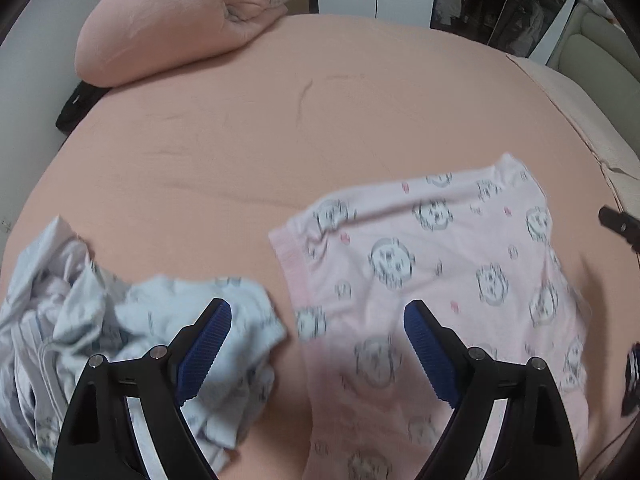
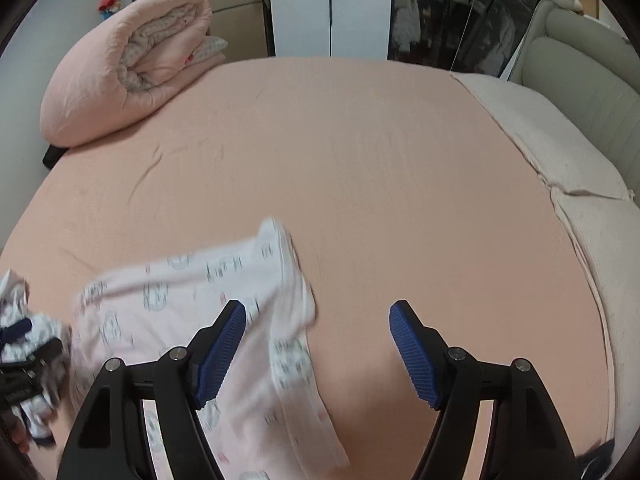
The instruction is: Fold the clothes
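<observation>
A pale pink garment [image 1: 432,264] printed with cartoon faces lies spread on the pink bed sheet [image 1: 280,128]. My left gripper [image 1: 318,312] is open and empty, hovering above the garment's left edge. A crumpled pale blue garment [image 1: 132,332] lies to its left, under the left finger. In the right wrist view the pink garment [image 2: 192,304] lies at lower left. My right gripper [image 2: 318,314] is open and empty above its right edge, with the left finger over the cloth and the right finger over bare sheet [image 2: 360,160].
A rolled pink quilt [image 1: 160,28] [image 2: 128,68] sits at the bed's far left corner. A beige mattress edge [image 2: 580,184] and padded headboard [image 2: 592,92] run along the right. A white wardrobe [image 2: 330,4] stands beyond the bed. The other gripper shows at the left edge [image 2: 24,376].
</observation>
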### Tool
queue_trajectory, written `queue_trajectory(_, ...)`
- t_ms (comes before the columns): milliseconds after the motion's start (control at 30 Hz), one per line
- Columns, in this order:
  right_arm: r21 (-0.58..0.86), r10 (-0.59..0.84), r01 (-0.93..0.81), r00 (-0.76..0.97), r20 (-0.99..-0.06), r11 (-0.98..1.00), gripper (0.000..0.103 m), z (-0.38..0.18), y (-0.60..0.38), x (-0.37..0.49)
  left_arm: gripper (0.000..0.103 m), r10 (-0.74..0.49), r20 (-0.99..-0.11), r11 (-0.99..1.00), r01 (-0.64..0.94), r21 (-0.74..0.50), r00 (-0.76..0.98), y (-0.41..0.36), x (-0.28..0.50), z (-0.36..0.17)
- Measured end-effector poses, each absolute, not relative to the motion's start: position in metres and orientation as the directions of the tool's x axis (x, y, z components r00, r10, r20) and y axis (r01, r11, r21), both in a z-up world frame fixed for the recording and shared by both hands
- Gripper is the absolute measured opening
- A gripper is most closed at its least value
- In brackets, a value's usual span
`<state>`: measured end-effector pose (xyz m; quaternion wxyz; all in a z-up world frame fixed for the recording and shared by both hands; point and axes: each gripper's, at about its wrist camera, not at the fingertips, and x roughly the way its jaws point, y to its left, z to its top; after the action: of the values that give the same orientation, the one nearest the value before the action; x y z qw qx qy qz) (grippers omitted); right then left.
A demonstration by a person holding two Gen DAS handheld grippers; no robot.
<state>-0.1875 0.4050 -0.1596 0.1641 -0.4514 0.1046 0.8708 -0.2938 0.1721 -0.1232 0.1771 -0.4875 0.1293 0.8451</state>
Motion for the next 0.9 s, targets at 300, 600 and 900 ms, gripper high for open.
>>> queue_trajectory(300,0.102,0.126,-0.376,-0.536,-0.835,-0.921,0.074,-0.186,0.392,-0.113,0.089,0.187,-0.835,-0.897,-0.436,0.069,-0.517,0.136,-0.255,-0.155)
queue_trajectory(600,0.194,0.07,-0.406,-0.551,-0.831,-0.893,0.074,-0.192,0.39,-0.048,0.089,0.179,-0.835,-0.924,-0.381,0.04,-0.52,0.109,-0.221,-0.175)
queue_trajectory(900,0.102,0.077,-0.313,-0.511,-0.856,-0.944,0.074,-0.198,0.36,0.007,0.089,0.154,-0.829,-0.923,-0.378,0.074,-0.537,0.082,-0.191,-0.186)
